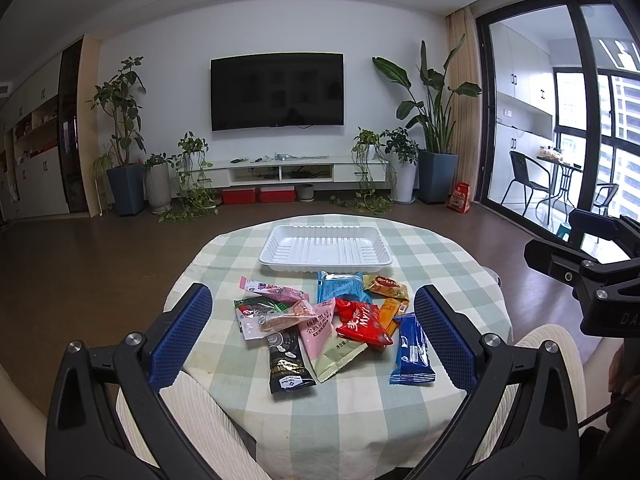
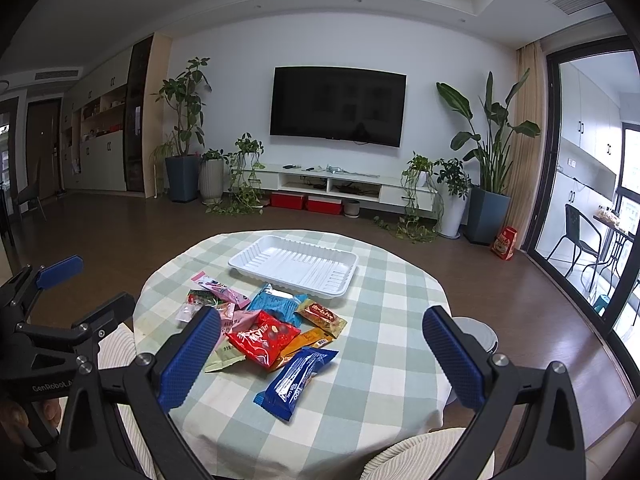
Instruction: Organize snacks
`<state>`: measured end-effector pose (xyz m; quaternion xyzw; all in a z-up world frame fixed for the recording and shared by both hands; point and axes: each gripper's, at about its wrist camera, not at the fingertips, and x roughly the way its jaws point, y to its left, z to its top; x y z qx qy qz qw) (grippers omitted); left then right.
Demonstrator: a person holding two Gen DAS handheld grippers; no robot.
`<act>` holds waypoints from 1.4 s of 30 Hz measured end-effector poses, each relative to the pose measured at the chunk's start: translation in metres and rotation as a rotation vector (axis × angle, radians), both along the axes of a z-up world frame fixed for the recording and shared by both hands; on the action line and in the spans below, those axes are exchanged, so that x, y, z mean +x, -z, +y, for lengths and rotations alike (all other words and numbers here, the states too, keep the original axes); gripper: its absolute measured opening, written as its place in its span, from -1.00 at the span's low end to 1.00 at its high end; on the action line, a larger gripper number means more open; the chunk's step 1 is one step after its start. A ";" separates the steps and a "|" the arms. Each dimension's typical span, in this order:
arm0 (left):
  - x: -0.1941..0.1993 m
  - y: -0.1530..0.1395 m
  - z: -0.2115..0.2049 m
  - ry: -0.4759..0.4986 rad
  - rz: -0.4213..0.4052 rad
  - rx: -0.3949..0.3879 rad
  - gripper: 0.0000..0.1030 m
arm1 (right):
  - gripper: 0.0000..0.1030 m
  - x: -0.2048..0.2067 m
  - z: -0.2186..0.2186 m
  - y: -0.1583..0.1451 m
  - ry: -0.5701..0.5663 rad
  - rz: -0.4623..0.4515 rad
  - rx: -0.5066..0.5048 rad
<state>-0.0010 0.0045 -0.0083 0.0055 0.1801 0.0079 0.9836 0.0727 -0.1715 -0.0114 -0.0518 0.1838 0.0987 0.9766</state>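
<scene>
A round bench (image 1: 360, 420) under a green-and-white checked cloth carries a white plastic tray (image 1: 325, 247) on its far half. The tray is ribbed along its floor and walls and holds nothing. All the snacks lie loose on the cloth just in front of it, in one overlapping heap.

Nearest the tray, a light blue packet (image 1: 339, 286) touches or almost touches the tray's front rim, with a gold-and-red packet (image 1: 386, 286) beside it on the right. A pink packet (image 1: 274, 291) lies at the heap's left edge, above a green packet (image 1: 256, 306) and a clear wrapper (image 1: 276, 318) with an orange-brown snack inside. In the middle, a pale pink pouch (image 1: 318, 330) overlaps a pale green pouch (image 1: 340, 356), and a red packet (image 1: 362, 322) rests on top of both and on an orange packet (image 1: 390, 312). A black sachet (image 1: 288, 360) sticks out toward the near side. A dark blue packet (image 2: 296, 376) lies at the heap's right edge, nearest the grippers, only just touching the others.

The left gripper (image 1: 313, 334) hovers above the near side of the heap, its jaws wide and holding nothing. The right gripper (image 2: 322, 356) hovers to its right at a similar height, its jaws also wide and holding nothing, with the dark blue packet framed between its blue pads (image 2: 452, 360).
</scene>
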 end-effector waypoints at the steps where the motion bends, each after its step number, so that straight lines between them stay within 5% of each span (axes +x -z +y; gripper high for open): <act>1: 0.000 0.000 0.000 -0.001 0.000 -0.001 0.99 | 1.00 0.000 0.000 0.000 0.000 0.000 0.000; 42: 0.007 0.013 0.014 -0.002 0.020 0.008 0.99 | 1.00 0.004 0.004 0.022 -0.013 0.057 -0.006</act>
